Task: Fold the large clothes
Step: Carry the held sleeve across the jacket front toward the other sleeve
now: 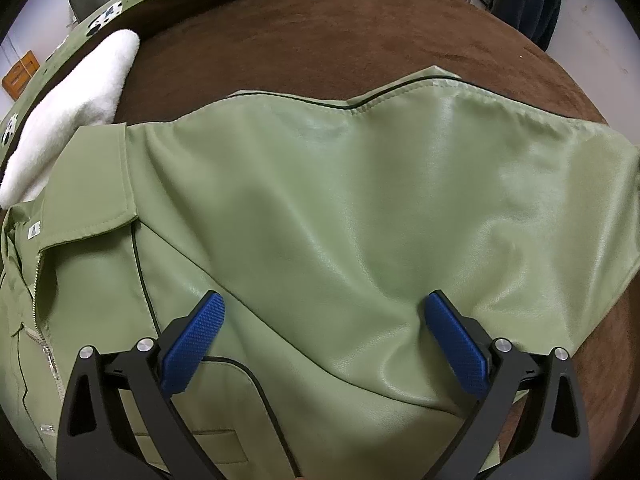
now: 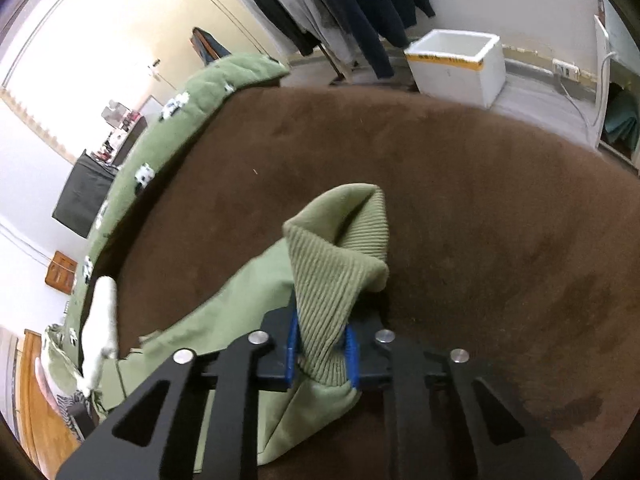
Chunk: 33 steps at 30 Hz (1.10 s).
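A light green leather-look jacket (image 1: pixel 320 208) lies spread on a brown bed cover (image 1: pixel 320 28). Its collar and zipper (image 1: pixel 38 280) are at the left in the left wrist view. My left gripper (image 1: pixel 322 320) is open, its blue pads (image 1: pixel 192 344) resting low over the jacket's body. In the right wrist view my right gripper (image 2: pixel 320 350) is shut on the jacket's ribbed knit cuff (image 2: pixel 328 280), holding the sleeve (image 2: pixel 224 320) above the brown cover (image 2: pixel 480 200).
A white fluffy cloth (image 1: pixel 72 108) lies at the bed's far left, next to a green patterned quilt (image 2: pixel 192 100). Dark clothes hang on a rack (image 2: pixel 340 8) beyond the bed. A white foam box (image 2: pixel 460 64) stands on the floor.
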Motion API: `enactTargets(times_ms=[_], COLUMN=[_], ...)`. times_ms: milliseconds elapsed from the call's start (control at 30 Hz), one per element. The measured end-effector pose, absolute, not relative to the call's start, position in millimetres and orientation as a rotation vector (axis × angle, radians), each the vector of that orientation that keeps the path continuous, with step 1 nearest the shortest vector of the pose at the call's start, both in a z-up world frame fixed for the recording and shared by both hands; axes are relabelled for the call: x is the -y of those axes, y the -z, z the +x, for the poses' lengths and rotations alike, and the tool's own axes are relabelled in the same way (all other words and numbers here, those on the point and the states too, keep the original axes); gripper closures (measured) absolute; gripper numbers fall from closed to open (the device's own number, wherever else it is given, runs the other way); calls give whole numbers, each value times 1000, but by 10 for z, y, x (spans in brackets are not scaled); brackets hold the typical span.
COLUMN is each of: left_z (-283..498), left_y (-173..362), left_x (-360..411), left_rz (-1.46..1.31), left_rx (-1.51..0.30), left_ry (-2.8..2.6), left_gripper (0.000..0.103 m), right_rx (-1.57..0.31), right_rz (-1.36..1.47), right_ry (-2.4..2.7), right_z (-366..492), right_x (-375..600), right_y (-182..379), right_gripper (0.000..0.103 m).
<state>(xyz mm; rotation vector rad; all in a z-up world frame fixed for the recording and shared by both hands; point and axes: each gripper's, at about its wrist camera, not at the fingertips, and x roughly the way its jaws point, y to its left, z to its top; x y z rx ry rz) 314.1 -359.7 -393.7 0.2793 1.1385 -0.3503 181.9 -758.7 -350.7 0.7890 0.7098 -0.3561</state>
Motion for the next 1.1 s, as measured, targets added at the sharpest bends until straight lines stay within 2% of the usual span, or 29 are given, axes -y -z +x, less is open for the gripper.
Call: enactTargets(times_ms=[233,500,667,867,1100], left_z=[3250,3253,3264,3218,2911], left_y=[3930,3951,3865,3431,3047], left_x=[3645,3573,3505,3166,2290], left_rz=[274,247,230,174,128], left_rx=[-1186,-1161,-1125,-1062,-1049], left_ry=[328,327,342,319,230], left_gripper=[5,5,6,6,6], right_rx=[-681,-672,-664,-659,-627], right_rz=[731,694,571,320,247], right_ry=[322,308,271,162,-65], right_z=[1758,1803,1942,2152,2358], right_x=[7432,7340,7058,6188,4810], right_y=[3007,2855,2539,1944,1420], right_gripper=[91,91,91,91,91])
